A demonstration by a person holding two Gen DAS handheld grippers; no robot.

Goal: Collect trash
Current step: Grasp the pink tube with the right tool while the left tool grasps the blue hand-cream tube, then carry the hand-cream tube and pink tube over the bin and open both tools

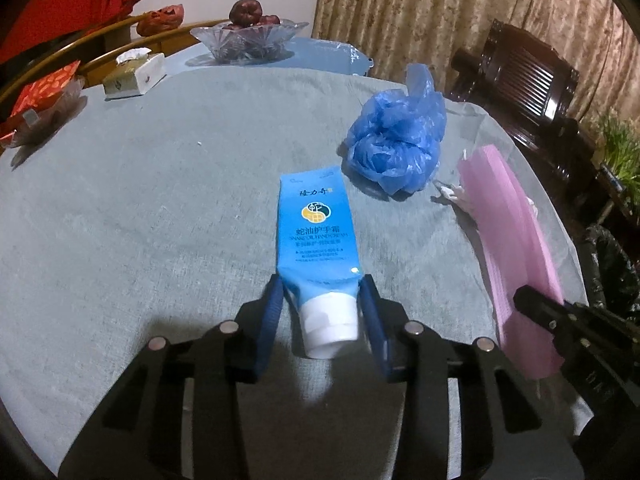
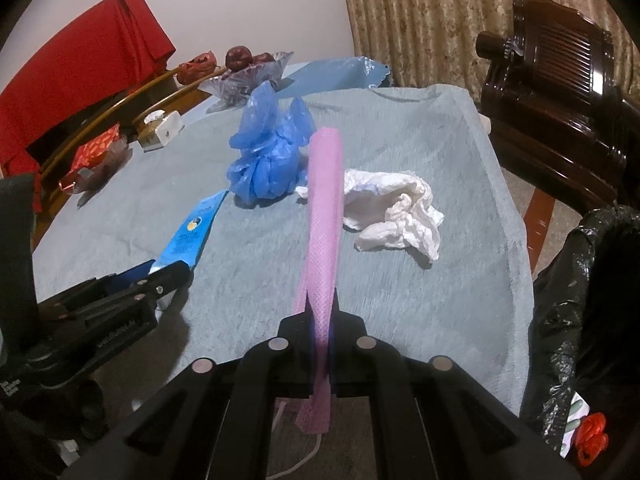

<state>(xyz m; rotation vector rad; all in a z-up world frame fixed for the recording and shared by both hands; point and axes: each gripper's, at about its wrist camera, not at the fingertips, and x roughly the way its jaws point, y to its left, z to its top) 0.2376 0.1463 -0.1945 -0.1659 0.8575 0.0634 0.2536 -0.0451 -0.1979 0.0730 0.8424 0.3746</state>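
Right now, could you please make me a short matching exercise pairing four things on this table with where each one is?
Things:
1. hand cream tube
2. pink cloth
3. white tissue
4. dates

Places:
A. in the glass bowl at the far end
B. clamped in the right gripper
C. loose on the table cover, right of the pink cloth
D. cap end between the left gripper fingers

Pairs: 1-D, 2-B, 3-C, 4-A
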